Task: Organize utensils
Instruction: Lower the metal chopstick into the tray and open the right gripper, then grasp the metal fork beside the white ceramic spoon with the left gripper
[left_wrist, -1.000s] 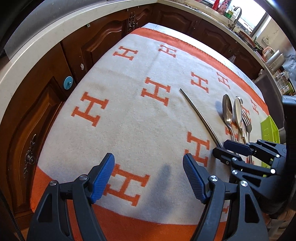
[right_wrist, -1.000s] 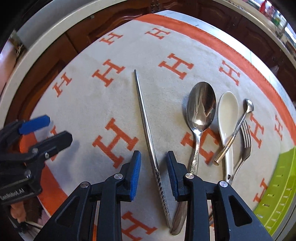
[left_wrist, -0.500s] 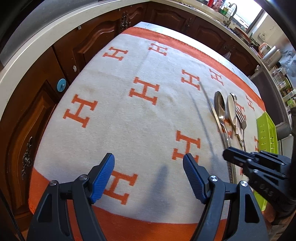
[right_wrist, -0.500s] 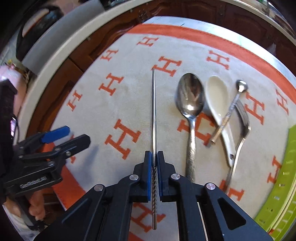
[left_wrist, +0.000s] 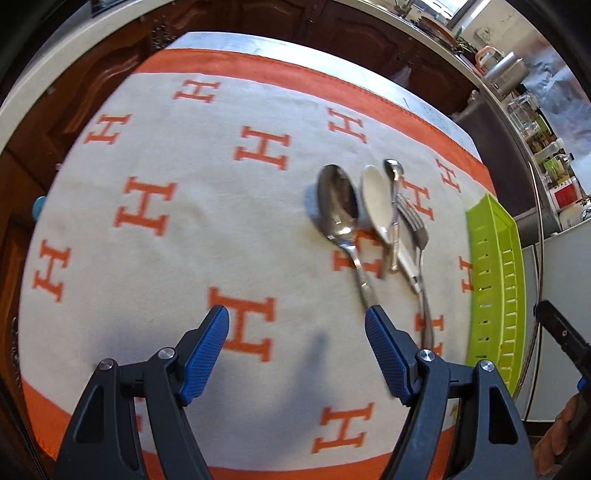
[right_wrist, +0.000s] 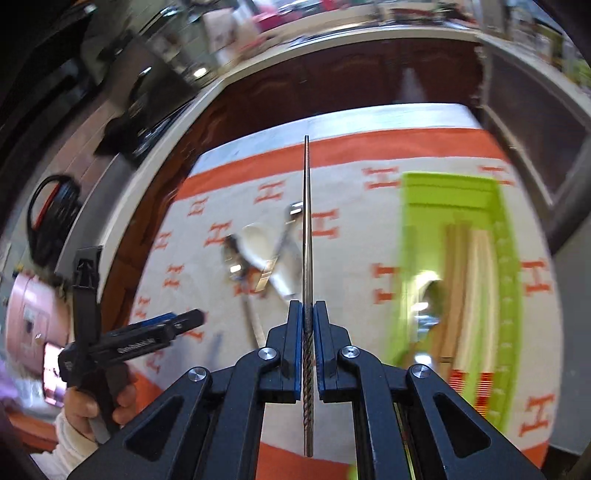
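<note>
The right hand-held gripper (right_wrist: 308, 332), clenched on the steel chopstick (right_wrist: 307, 229), should keep it level and lower it lengthwise into the green tray (right_wrist: 413, 206), while the left hand-held gripper (left_wrist: 297, 343) hangs released

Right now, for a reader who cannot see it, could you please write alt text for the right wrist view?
The right gripper is shut on a metal chopstick, held above a white cloth with orange H letters. Behind it, blurred, lie spoons on the cloth, and to the right a green tray. At the left, a hand holds the left gripper.
</note>
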